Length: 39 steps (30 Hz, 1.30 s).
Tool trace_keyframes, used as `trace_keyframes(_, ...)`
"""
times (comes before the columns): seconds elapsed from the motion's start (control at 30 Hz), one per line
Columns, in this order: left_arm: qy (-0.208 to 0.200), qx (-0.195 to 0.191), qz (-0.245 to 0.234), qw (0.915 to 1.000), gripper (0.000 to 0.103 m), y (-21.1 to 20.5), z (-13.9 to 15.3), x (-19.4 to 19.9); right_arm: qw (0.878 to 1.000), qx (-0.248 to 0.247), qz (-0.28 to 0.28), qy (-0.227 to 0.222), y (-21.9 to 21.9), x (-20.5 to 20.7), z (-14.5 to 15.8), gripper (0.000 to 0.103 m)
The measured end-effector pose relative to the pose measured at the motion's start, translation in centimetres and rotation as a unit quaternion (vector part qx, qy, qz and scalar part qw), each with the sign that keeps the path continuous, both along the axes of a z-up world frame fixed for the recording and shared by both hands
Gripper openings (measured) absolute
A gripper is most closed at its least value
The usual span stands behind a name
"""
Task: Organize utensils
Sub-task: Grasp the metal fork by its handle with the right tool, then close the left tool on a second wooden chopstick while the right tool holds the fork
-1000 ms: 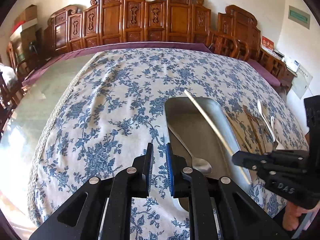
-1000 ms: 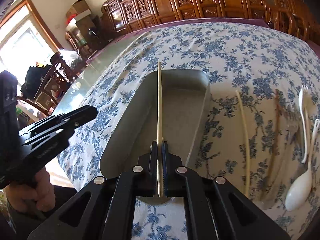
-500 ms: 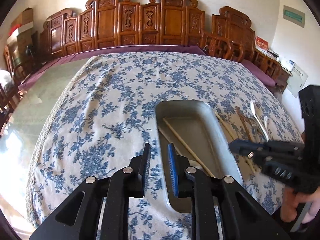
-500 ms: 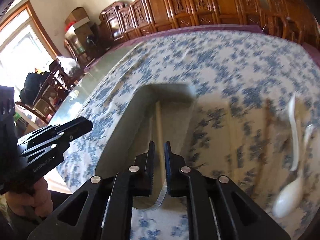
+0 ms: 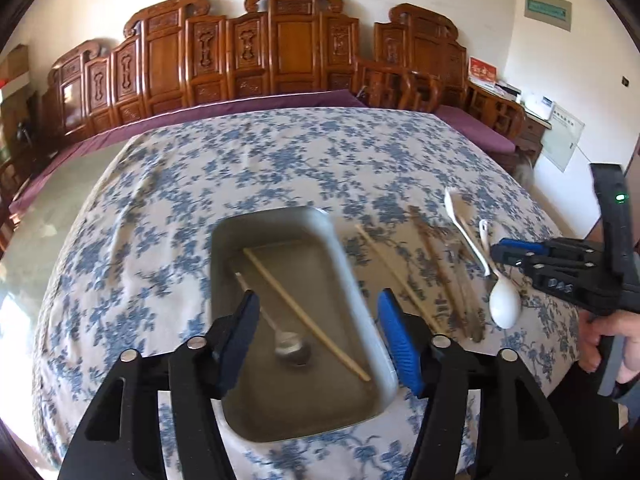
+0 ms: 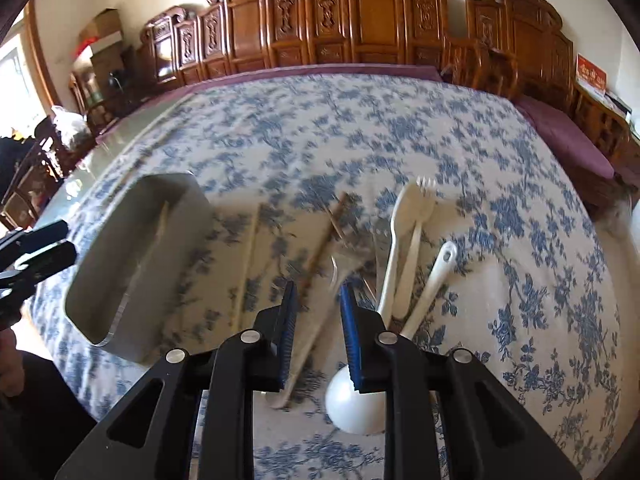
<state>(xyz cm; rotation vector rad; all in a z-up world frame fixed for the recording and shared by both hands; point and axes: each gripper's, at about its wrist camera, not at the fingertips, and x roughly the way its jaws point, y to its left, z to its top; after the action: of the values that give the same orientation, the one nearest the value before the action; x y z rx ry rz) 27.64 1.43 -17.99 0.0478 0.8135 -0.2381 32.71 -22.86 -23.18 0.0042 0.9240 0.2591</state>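
Note:
A grey metal tray (image 5: 352, 276) sits on the blue floral tablecloth; it also shows at left in the right wrist view (image 6: 104, 280). Inside lie a pale chopstick (image 5: 304, 314) and a metal spoon (image 5: 294, 348). My left gripper (image 5: 318, 320) hangs open and empty above the tray. To the tray's right lie loose utensils: a pale chopstick (image 6: 248, 268), a brown chopstick (image 6: 324, 240), a white spoon (image 6: 424, 304), a white plastic fork (image 6: 416, 240) and a metal fork (image 6: 340, 264). My right gripper (image 6: 318, 320) is open and empty just above them.
Carved wooden chairs (image 5: 280, 52) line the far side of the table. A purple cushion (image 6: 560, 136) lies at the back right. Bare glass tabletop (image 5: 36, 240) shows left of the cloth. Each gripper shows in the other's view, right (image 5: 560, 268) and left (image 6: 32, 252).
My right gripper let the pale chopstick go into the tray, opened, and swung right over the loose utensils. My left gripper opened wide and moved over the tray.

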Motion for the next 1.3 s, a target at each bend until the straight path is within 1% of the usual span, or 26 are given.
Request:
trace_keyframes(0.17, 0.014, 0.000, 0.001, 0.9999, 0.059, -1.5, -1.0, 0.4, 1.000, -0.016, 0.000, 0.021, 0.7, 1.3, -2.7, 0.024)
trace_keyframes(0.3, 0.017, -0.003, 0.002, 0.9998, 0.059, -2.2, -1.3, 0.7, 0.999, -0.026, -0.017, 0.041, 1.2, 2.8, -4.8, 0.024)
trace_keyframes(0.53, 0.017, -0.010, 0.004, 0.9998, 0.059, -2.9, -1.2, 0.8, 0.997, -0.065, -0.028, 0.035, 2.1, 3.8, -5.5, 0.024)
trace_keyframes(0.6, 0.016, -0.009, 0.001, 0.9998, 0.059, -3.3, -1.2, 0.7, 0.997, -0.067, -0.027, 0.036, 2.2, 3.7, -5.5, 0.014)
trace_keyframes(0.67, 0.015, -0.008, -0.002, 0.9999, 0.059, -3.8, -1.2, 0.6, 0.997, -0.060, -0.034, 0.043, 1.9, 3.6, -5.5, 0.012)
trace_keyframes(0.73, 0.014, -0.008, -0.005, 0.9999, 0.059, -4.2, -1.3, 0.5, 0.997, -0.046, -0.036, 0.049, 1.5, 3.4, -5.4, 0.009)
trace_keyframes(0.8, 0.014, -0.006, -0.007, 0.9999, 0.059, -4.6, -1.4, 0.4, 0.997, -0.020, -0.042, 0.055, 0.8, 3.2, -5.1, 0.008)
trace_keyframes(0.93, 0.015, -0.009, -0.018, 0.9997, 0.059, -5.6, -1.7, 0.1, 0.998, 0.009, -0.044, 0.038, -0.1, 2.2, -3.4, 0.008)
trace_keyframes(1.13, 0.017, -0.014, -0.031, 0.9993, 0.059, -7.3, -2.3, -0.5, 0.999, 0.027, -0.045, 0.009, -1.5, 0.9, -0.8, 0.008)
trace_keyframes(1.3, 0.023, -0.017, -0.034, 0.9990, 0.059, -8.4, -3.3, -0.7, 0.998, 0.038, -0.048, -0.018, -3.1, -0.2, 0.8, 0.008)
